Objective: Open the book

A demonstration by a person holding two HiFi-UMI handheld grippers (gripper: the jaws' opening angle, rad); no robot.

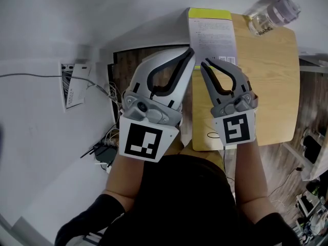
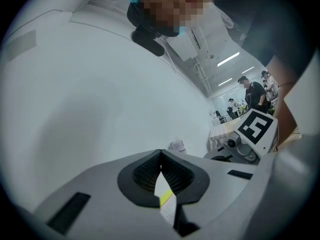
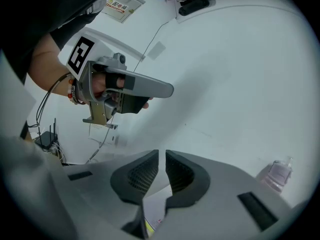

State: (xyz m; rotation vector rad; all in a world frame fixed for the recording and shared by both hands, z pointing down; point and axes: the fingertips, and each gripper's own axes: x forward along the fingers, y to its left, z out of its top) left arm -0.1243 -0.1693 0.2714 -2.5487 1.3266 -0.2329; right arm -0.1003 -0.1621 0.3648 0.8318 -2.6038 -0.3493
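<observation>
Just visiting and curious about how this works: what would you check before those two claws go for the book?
1. Book lies closed on the table: ok.
2. Left gripper empty: ok, jaws shut on nothing.
3. Right gripper empty: ok, also shut.
4. Bottle apart from the book: ok, at the table's far corner.
5. Jaw tips down at the cover's edge: cannot tell; the head view does not show their height.

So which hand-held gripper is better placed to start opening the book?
Left, probably. The left hand-held gripper has its tips at the left edge of the book; the right hand-held gripper sits over the cover. Both are shut.
</observation>
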